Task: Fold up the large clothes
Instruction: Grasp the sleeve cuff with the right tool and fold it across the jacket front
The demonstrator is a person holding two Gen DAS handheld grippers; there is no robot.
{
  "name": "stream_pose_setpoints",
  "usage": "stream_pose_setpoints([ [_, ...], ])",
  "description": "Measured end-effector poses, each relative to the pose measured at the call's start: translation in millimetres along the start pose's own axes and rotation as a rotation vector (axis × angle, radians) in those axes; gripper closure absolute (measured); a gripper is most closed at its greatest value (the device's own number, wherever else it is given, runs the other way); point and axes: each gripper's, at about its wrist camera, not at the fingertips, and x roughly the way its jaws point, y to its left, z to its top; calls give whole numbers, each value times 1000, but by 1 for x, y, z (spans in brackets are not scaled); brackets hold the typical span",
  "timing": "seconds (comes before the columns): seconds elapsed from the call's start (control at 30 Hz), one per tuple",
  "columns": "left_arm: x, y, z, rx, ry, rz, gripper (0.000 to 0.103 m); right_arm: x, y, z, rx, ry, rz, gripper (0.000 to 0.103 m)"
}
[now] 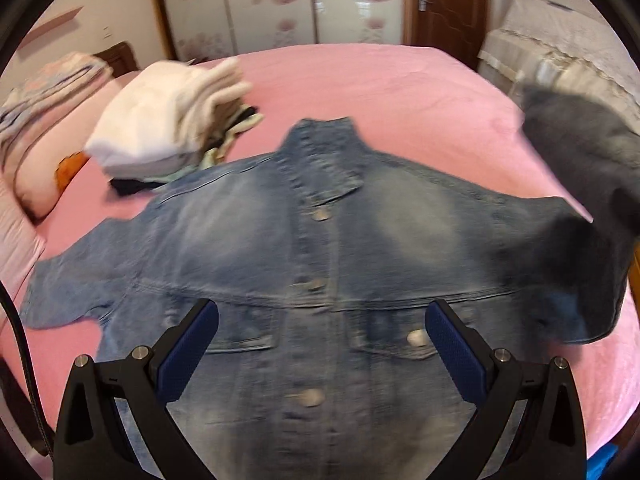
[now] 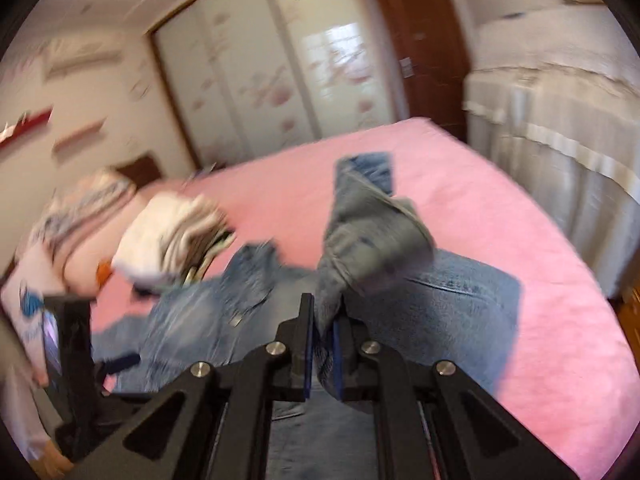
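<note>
A blue denim jacket (image 1: 312, 248) lies front-up and buttoned on the pink bed (image 1: 380, 88), collar away from me. My left gripper (image 1: 320, 320) is open above its chest pockets and holds nothing. My right gripper (image 2: 323, 320) is shut on the jacket's right sleeve (image 2: 368, 220) and lifts it off the bed above the jacket body (image 2: 448, 300). In the left wrist view that raised sleeve shows as a dark blurred mass (image 1: 580, 184) at the right. The left gripper also shows in the right wrist view (image 2: 76, 344) at the far left.
A stack of folded clothes (image 1: 168, 120) sits on the bed beyond the jacket's left shoulder. Pillows (image 1: 44, 120) lie at the left edge. A covered piece of furniture (image 1: 560, 52) stands right of the bed. Wardrobe doors (image 1: 276, 4) and a brown door (image 1: 448, 0) are behind.
</note>
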Motion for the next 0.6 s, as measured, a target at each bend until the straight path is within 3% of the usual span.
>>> stream_pose_setpoints([
  [0.03, 4, 9, -3, -7, 9, 12, 0, 14, 9, -4, -27, 30, 9, 94],
  [0.1, 16, 31, -11, -25, 42, 28, 0, 59, 37, -29, -127, 148, -32, 79],
  [0.13, 21, 38, -14, -31, 56, 27, 0, 72, 45, -40, -151, 188, -44, 77],
  [0.2, 31, 49, -22, -40, 93, 8, 0, 85, 55, -57, -151, 257, -20, 76],
  [0.27, 41, 54, -27, -51, 125, -44, 0, 79, 59, -67, -120, 271, 14, 76],
  [0.43, 55, 41, -32, -72, 169, -243, 0, 30, 27, -80, -38, 221, -4, 75],
  [0.6, 60, 9, -32, -72, 205, -468, 7, 2, -12, -100, 72, 239, -53, 75],
])
